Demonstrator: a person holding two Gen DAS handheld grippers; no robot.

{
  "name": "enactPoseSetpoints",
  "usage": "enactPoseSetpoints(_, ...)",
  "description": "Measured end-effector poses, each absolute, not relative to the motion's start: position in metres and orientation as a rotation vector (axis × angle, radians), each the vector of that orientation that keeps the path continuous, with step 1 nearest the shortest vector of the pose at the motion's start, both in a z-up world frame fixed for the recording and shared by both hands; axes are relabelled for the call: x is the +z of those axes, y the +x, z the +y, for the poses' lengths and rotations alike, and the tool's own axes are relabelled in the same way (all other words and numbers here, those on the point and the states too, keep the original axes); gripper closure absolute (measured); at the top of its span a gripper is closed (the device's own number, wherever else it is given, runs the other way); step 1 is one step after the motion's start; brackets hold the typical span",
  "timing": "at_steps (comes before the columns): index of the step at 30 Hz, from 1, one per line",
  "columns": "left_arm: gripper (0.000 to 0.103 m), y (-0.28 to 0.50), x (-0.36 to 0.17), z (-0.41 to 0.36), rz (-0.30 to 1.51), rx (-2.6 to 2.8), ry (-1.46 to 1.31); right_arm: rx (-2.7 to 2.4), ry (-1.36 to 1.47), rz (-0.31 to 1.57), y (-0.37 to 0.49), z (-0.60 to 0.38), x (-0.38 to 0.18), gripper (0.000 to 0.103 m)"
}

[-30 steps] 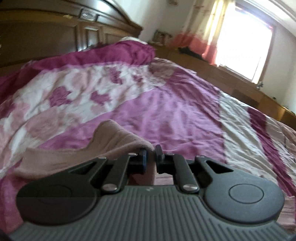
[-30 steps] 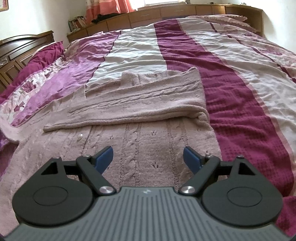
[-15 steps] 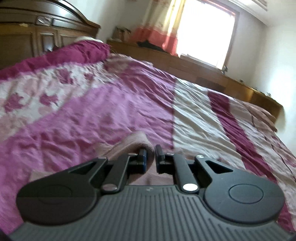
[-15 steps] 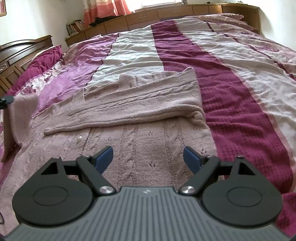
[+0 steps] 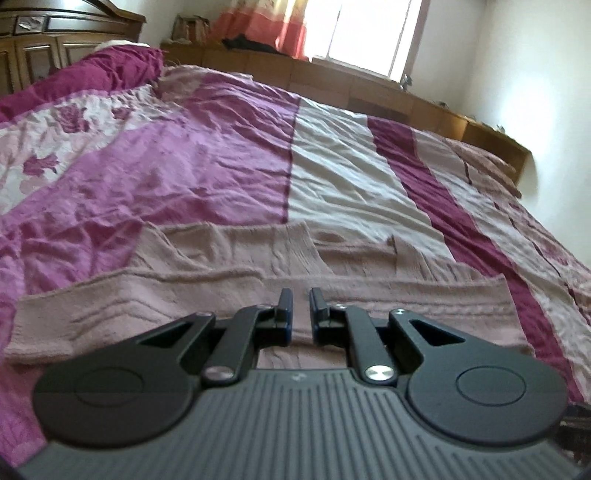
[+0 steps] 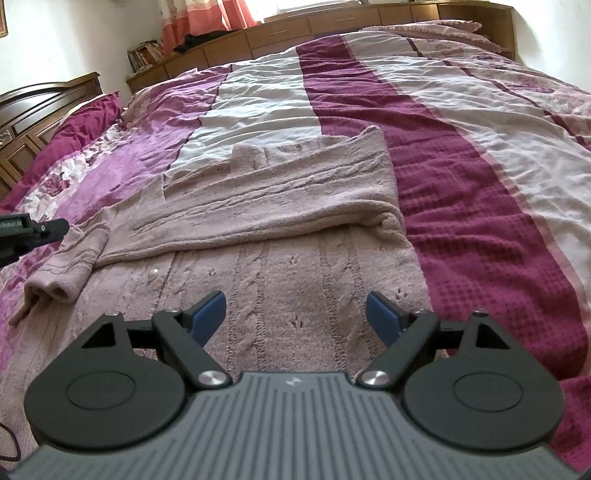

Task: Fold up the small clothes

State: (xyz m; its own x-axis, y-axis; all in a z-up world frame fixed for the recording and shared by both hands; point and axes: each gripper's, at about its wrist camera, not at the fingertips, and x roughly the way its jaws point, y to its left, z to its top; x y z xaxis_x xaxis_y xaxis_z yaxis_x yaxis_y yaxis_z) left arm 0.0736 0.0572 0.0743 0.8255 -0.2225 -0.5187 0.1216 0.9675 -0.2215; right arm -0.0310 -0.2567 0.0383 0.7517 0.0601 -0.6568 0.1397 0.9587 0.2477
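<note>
A dusty-pink cable-knit sweater (image 6: 288, 236) lies flat on the bed, one sleeve folded across its chest and the other sleeve's cuff (image 6: 66, 266) dropped at its left side. In the left wrist view the sweater (image 5: 229, 295) spreads just beyond my left gripper (image 5: 300, 301), whose jaws stand nearly closed with a narrow gap and nothing between them. My right gripper (image 6: 297, 310) is wide open and empty, hovering over the sweater's lower body. The left gripper's tip (image 6: 48, 227) shows at the left edge of the right wrist view, beside the cuff.
The bed has a striped pink, white and maroon quilt (image 6: 480, 166). A dark wooden headboard (image 5: 55, 48) stands at the left. Low wooden cabinets (image 6: 332, 26) run under the window behind the bed.
My left gripper carried the left sleeve inward over the sweater and let it go; the cuff now lies on the sweater's left side. The right gripper stayed open and almost still.
</note>
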Motion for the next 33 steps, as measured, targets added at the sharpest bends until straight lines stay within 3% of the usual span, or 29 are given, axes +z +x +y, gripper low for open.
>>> enactPoseSetpoints(5, 0.090, 0.071, 0.071, 0.057, 0.628, -0.201, -0.174, -0.043, 0.290, 0.722, -0.031, -0.257, 0.038, 0.015)
enactPoseSetpoints(10, 0.072, 0.063, 0.070, 0.061, 0.672, -0.185, -0.160, -0.034, 0.287, 0.721, -0.030, -0.253, 0.038, 0.015)
enactPoseSetpoints(20, 0.066, 0.047, 0.074, 0.087, 0.760, -0.137, -0.126, 0.026, 0.284, 0.727, -0.022, -0.241, 0.046, 0.015)
enactPoseSetpoints(33, 0.065, 0.032, 0.073, 0.130, 0.792, -0.015, -0.128, 0.221, 0.282, 0.775, 0.023, -0.188, 0.069, 0.015)
